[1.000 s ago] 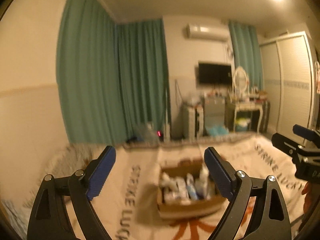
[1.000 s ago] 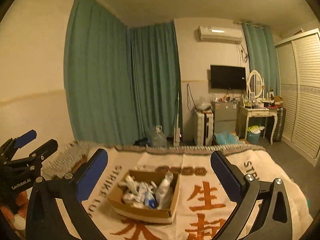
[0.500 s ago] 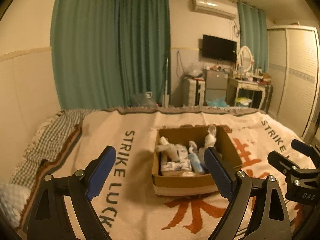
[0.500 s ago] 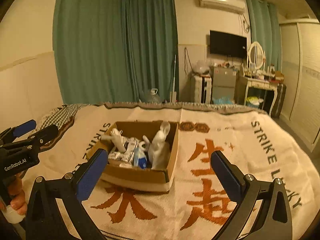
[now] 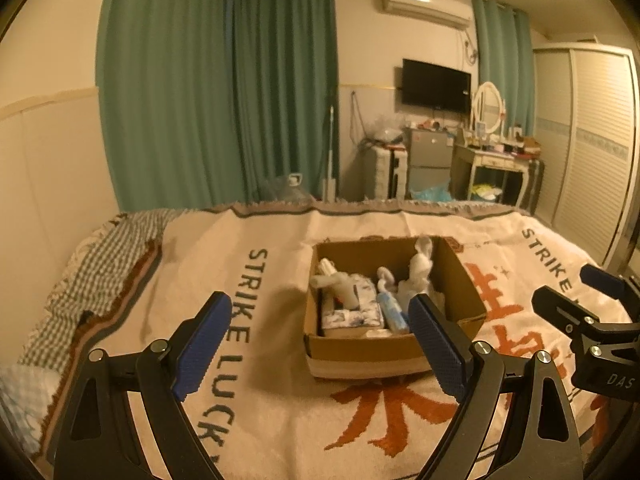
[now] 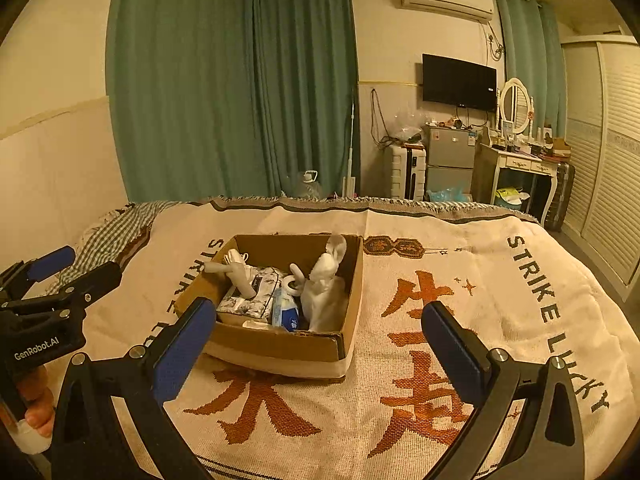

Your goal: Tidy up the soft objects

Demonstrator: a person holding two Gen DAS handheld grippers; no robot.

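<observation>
An open cardboard box (image 5: 360,346) (image 6: 280,346) sits on a cream blanket on the bed. It holds several soft items: a floral tissue pack (image 6: 250,294), a blue-and-white pack (image 6: 286,310), a white plastic bag (image 6: 324,280) and a pale bent piece (image 6: 236,272). My left gripper (image 5: 320,338) is open and empty, held above the bed in front of the box. My right gripper (image 6: 318,348) is open and empty, also in front of the box, to its right.
The blanket (image 6: 460,320) bears orange characters and "STRIKE LUCKY" lettering. A checked cloth (image 5: 104,264) lies at the bed's left edge. Beyond the bed stand green curtains (image 6: 240,80), a dresser with a mirror (image 6: 520,160) and a wardrobe (image 6: 608,140).
Both grippers have tilted down and come closer to the bed, so the box now sits larger and nearer between the fingers. Both stay open.
</observation>
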